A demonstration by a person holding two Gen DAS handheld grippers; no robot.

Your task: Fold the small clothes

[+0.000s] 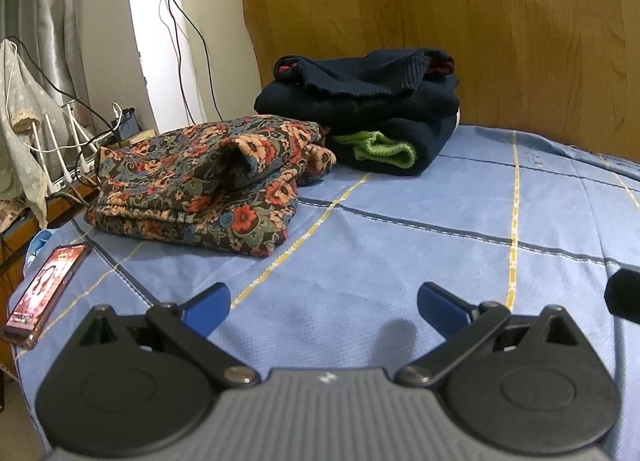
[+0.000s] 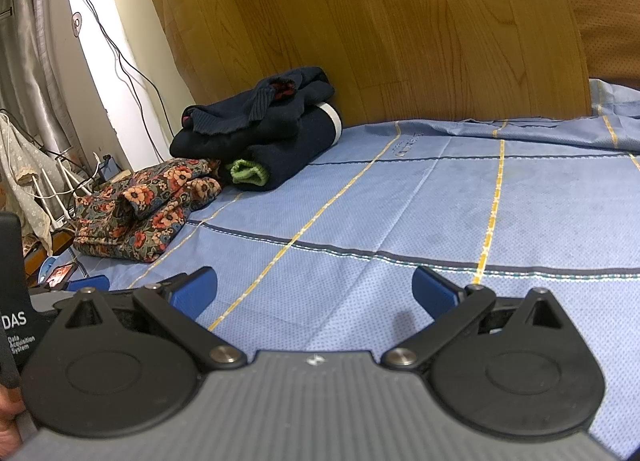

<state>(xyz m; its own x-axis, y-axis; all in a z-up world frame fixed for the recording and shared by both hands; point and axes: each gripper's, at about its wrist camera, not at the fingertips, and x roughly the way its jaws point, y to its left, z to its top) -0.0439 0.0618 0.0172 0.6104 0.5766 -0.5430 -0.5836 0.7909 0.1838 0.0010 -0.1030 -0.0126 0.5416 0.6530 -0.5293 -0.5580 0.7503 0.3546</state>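
Note:
A folded floral garment (image 1: 200, 189) lies on the blue checked bedsheet (image 1: 400, 245) at the left. Behind it sits a stack of folded navy clothes (image 1: 360, 101) with a green cuff (image 1: 380, 149) showing. Both show in the right wrist view too: the floral garment (image 2: 140, 209) and the navy stack (image 2: 260, 129). My left gripper (image 1: 324, 301) is open and empty, low over the bare sheet in front of the floral garment. My right gripper (image 2: 314, 289) is open and empty over the sheet (image 2: 400, 221), to the right of the left one.
A wooden headboard (image 1: 440, 21) stands behind the clothes. A phone (image 1: 44, 289) lies at the bed's left edge. Cables and a rack with cloth (image 1: 48, 141) crowd the left side. An orange-brown cushion (image 2: 600, 13) is at the far right. The left gripper's body (image 2: 16, 293) shows at the right view's left edge.

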